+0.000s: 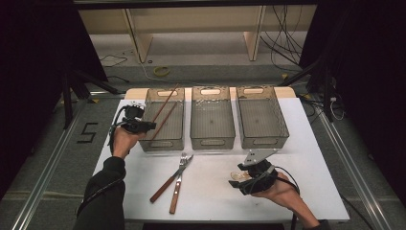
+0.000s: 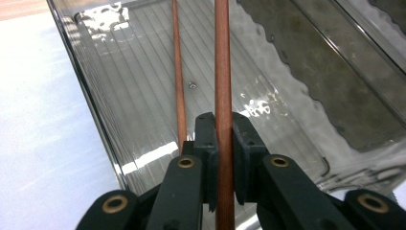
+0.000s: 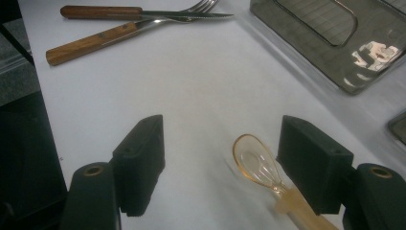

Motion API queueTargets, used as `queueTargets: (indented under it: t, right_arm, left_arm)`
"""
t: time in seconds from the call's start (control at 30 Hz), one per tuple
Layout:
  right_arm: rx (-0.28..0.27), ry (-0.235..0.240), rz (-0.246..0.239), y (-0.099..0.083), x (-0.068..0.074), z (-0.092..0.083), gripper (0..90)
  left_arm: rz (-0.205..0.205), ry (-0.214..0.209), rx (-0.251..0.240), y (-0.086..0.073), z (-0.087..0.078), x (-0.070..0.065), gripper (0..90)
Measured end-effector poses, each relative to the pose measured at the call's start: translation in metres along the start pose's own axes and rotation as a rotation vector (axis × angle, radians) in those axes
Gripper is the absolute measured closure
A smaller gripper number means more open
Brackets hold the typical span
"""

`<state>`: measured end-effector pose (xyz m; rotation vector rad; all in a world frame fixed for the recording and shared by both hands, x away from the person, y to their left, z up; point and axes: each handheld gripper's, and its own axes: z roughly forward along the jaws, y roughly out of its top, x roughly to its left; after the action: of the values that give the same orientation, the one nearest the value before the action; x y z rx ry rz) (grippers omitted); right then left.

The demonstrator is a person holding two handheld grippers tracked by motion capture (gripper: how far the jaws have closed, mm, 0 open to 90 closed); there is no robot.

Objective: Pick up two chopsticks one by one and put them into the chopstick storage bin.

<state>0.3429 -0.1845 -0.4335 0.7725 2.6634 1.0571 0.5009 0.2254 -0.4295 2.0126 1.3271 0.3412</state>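
**A:** Left gripper [image 2: 222,143] is pinching one wooden chopstick [image 2: 222,62] tight between its pads, holding it over the left bin [image 1: 148,112]. Which step is that, would you say?

**B:** I'm reading it as sorting cutlery into bins, with this chopstick being lowered in. A second chopstick [image 2: 179,72] is already lying in that bin, just at nine o'clock of the held one.

**A:** And where is the held stick running?

**B:** It's pointing straight toward twelve o'clock from the jaws, above the ribbed floor. Next it's needing a bit more descent, then a release so it's settling beside its partner rather than propping on the rim.

**A:** Right gripper [image 3: 222,167]?

**B:** Its jaws are standing spread, gripping nothing. An amber plastic spoon [image 3: 258,165] is lying on the white table [image 3: 191,86] between them, nearer the pad at three o'clock. The fork [image 3: 139,28] and steak knife [image 3: 143,13] are waiting at eleven o'clock, well apart
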Motion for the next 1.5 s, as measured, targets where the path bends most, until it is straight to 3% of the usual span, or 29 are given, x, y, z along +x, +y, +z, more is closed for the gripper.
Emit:
queueTargets:
  t: [0.2,0.47,0.63,0.73,0.83,1.07,1.2,1.3,1.5]
  right_arm:
    - [0.001,0.003,0.001,0.000,-0.001,-0.001,33.9]
    - [-0.008,-0.005,0.013,0.000,-0.003,-0.005,33.8]
    - [-0.021,-0.027,0.019,0.000,-0.010,-0.012,33.6]
    - [-0.019,-0.042,0.023,0.000,-0.018,-0.016,33.6]
    - [0.007,-0.053,0.010,0.000,-0.023,-0.016,33.5]
    - [0.114,-0.033,-0.027,-0.001,-0.035,-0.010,34.4]
    - [0.174,-0.038,-0.053,-0.001,-0.040,-0.005,35.4]
    - [0.208,-0.037,-0.069,-0.002,-0.045,-0.002,36.0]
    - [0.269,-0.040,-0.098,-0.002,-0.053,0.001,38.3]
  left_arm:
    - [-0.004,0.004,0.018,0.003,0.004,0.002,81.5]
    - [-0.020,-0.012,0.008,0.004,-0.001,-0.002,57.1]
    - [-0.015,-0.050,-0.042,0.002,-0.015,-0.011,39.8]
    - [0.012,-0.093,-0.089,-0.003,-0.027,-0.021,34.1]
    - [0.026,-0.139,-0.137,-0.009,-0.035,-0.027,30.2]
    - [0.055,-0.196,-0.219,-0.029,-0.049,-0.042,24.7]
    - [0.098,-0.199,-0.234,-0.039,-0.053,-0.050,23.4]
    - [0.122,-0.223,-0.244,-0.046,-0.055,-0.056,21.8]
    - [0.148,-0.249,-0.281,-0.065,-0.059,-0.070,21.0]
